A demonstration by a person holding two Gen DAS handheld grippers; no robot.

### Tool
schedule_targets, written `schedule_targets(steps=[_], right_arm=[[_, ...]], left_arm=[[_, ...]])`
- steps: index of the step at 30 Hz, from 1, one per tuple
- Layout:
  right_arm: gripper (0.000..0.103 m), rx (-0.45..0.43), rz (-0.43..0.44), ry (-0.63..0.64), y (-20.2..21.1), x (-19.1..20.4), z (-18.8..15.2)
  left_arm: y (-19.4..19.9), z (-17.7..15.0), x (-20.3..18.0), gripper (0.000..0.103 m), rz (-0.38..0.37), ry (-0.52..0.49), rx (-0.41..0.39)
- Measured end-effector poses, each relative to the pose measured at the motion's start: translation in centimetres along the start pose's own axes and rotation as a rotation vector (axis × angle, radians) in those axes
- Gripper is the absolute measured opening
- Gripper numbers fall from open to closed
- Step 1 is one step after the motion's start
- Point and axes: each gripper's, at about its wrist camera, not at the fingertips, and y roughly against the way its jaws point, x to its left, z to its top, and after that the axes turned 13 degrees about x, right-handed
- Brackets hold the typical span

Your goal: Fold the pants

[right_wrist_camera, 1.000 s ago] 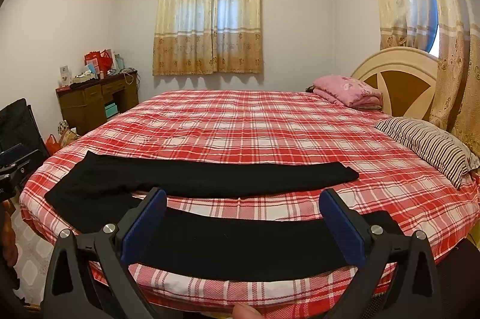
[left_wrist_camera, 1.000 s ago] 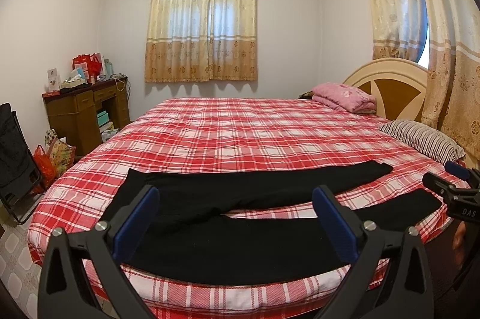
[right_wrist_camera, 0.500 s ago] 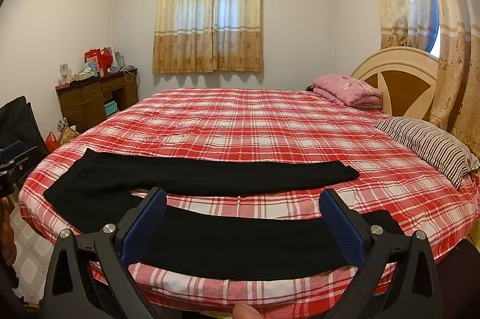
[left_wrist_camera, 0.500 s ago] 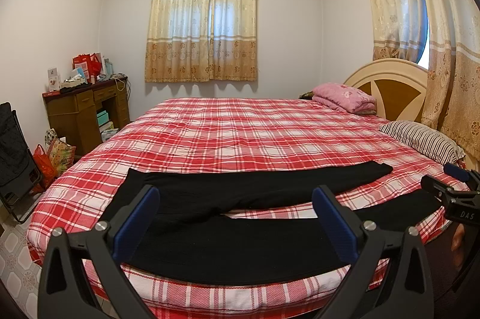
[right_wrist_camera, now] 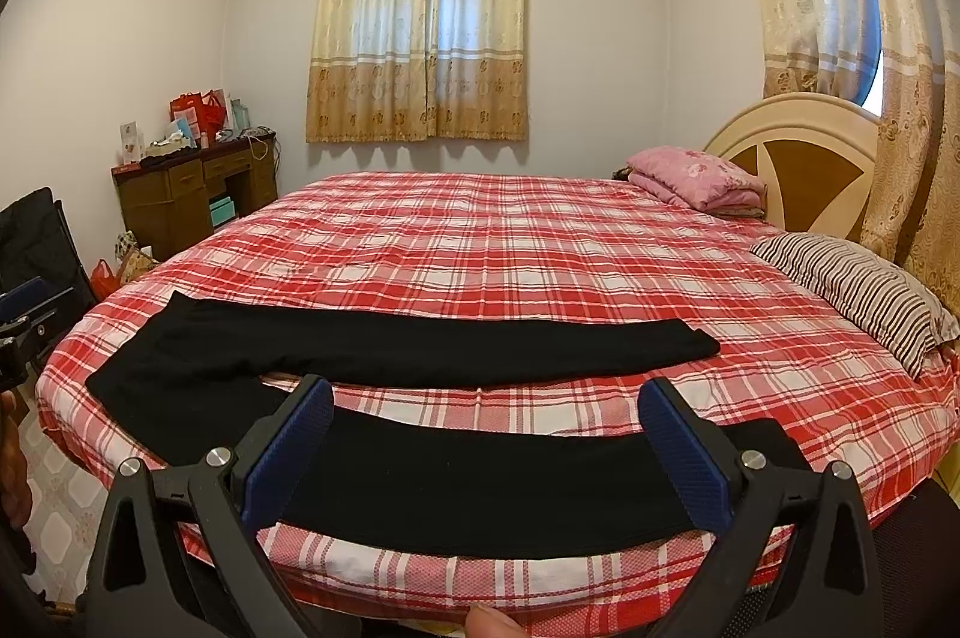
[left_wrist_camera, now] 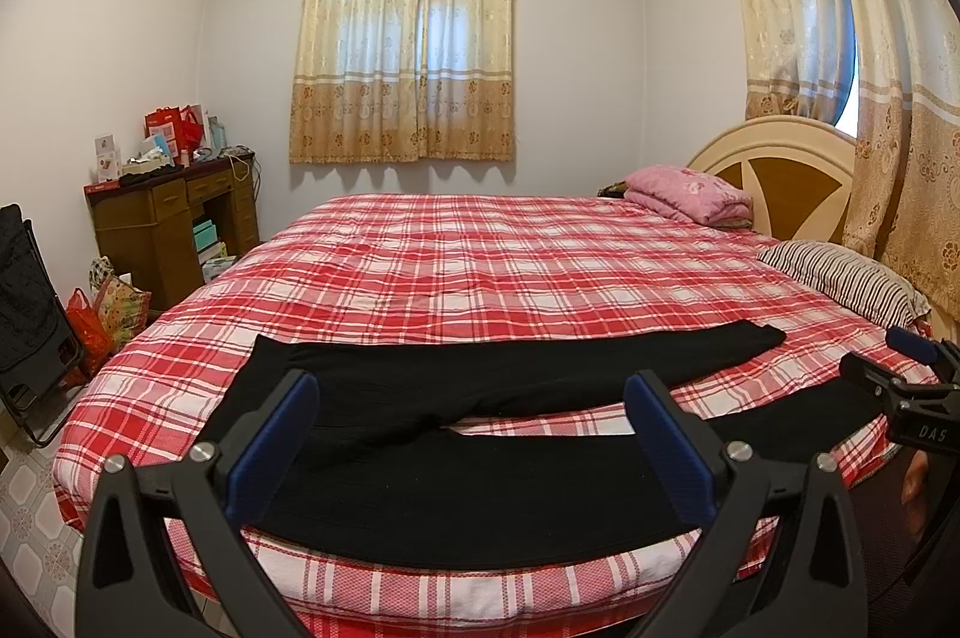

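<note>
Almost nothing is changing since half a second ago — both my grippers are still hovering before the bed edge, only drifting a little.

I am holding my left gripper point(left_wrist_camera: 471, 434) with its fingers wide apart and nothing between them; my right gripper point(right_wrist_camera: 486, 437) is the same, fingers apart and empty. I think I am keeping them spread so because each one is getting ready to take cloth, one at the waist end and one at the cuff end.

One pair of black pants point(left_wrist_camera: 480, 470) is lying flat on the plaid bed point(left_wrist_camera: 480, 266), along its near edge at 6 o'clock. Its two legs are spreading apart like a narrow V, with the waist at 9 o'clock and the cuffs at 3 o'clock. It is lying near the edge probably so I am reaching it easily.

Counting now — two grippers, one pants with two legs, one striped pillow point(right_wrist_camera: 852, 284) at 3 o'clock, one folded pink blanket point(right_wrist_camera: 696, 179) at 1 o'clock.
</note>
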Motion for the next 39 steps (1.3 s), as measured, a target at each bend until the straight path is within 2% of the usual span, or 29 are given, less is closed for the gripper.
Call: schedule_targets(steps=[19, 28, 32, 36, 39], right_arm=[[0.102, 0.023, -0.005, 0.003, -0.8, 0.1, -0.2], [0.102, 0.083, -0.019, 0.009, -3.7, 0.0, -1.0], [0.102, 0.100, -0.020, 0.002, -5.3, -0.2, -1.7], [0.102, 0.136, -0.015, 0.008, -7.5, -0.1, -2.6], [0.102, 0.180, 0.006, 0.006, -9.3, 0.1, -3.3]], left_arm=[[-1.1, -0.6, -0.3, 0.103, 0.000, 0.002, 0.028], [-3.6, -1.2, 0.1, 0.103, 0.013, -0.011, 0.078], [-6.0, -0.5, 2.4, 0.103, 0.072, -0.033, 0.085], [-10.0, 1.0, 7.7, 0.103, 0.130, 0.024, 0.150], [-13.6, 2.3, 12.3, 0.103, 0.234, -0.002, 0.210]])
